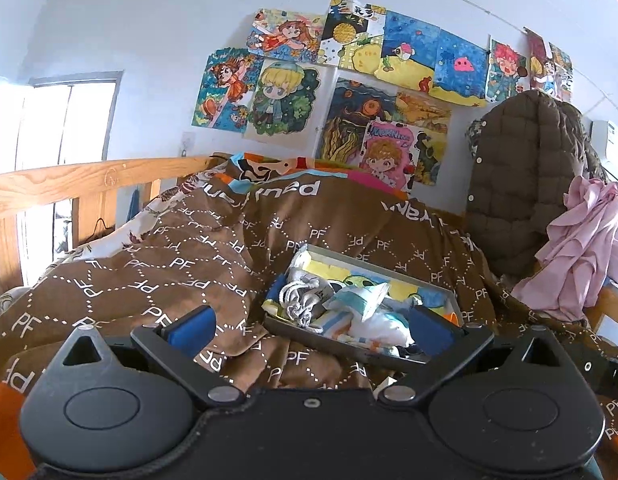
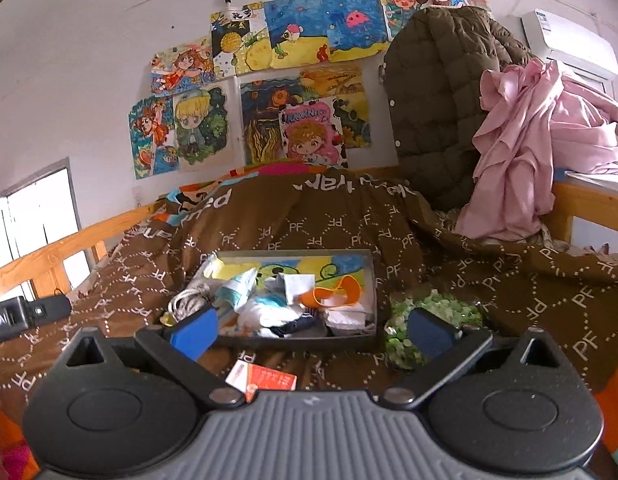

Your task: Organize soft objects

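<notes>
A shallow grey tray of small soft items rests near the middle of a brown quilt on a bed. Left gripper and right gripper: jaws spread wide, released, holding nothing. A green crumpled cloth lies on the quilt just beside the tray's right edge; a red-and-white packet lies near the tray's front edge.

Tray corner behind tool, contents perhaps socks
</notes>
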A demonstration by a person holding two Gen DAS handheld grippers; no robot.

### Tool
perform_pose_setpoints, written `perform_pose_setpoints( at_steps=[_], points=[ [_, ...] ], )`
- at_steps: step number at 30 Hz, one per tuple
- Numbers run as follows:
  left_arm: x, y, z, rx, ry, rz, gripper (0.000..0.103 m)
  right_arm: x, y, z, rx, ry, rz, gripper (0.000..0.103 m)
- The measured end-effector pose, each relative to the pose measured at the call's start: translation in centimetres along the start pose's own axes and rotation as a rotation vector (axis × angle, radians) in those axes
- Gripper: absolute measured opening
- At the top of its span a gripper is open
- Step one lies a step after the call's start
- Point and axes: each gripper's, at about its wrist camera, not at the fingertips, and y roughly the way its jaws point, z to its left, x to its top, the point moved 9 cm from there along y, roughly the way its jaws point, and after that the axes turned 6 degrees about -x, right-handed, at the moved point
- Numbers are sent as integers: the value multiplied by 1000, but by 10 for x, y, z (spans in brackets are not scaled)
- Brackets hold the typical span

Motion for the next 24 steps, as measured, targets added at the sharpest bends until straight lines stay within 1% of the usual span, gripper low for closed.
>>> perform_pose_setpoints(
  at_steps=[6, 11, 16, 21, 24],
  points=[
    [-8, -8, -2, 14, 11, 2, 102, 0, -13, 3, 5, -27, -33, 103],
    [-16, -13, 0, 43, 3, 7, 102, -11, -23, 3, 5, -41, -40, 103],
    [-28, -17, -4, 40, 26, 25, 102, -28, -23, 2, -3, -65, -4, 103],
    [-39, -22, -8, 30, 70, 24, 102, -42, -22, 0, -21, -72, 22, 103],
    [-48, -25, -13, 11, 108, 33, 102, -51, -23, -5, -30, -70, 44, 103]
  ],
)
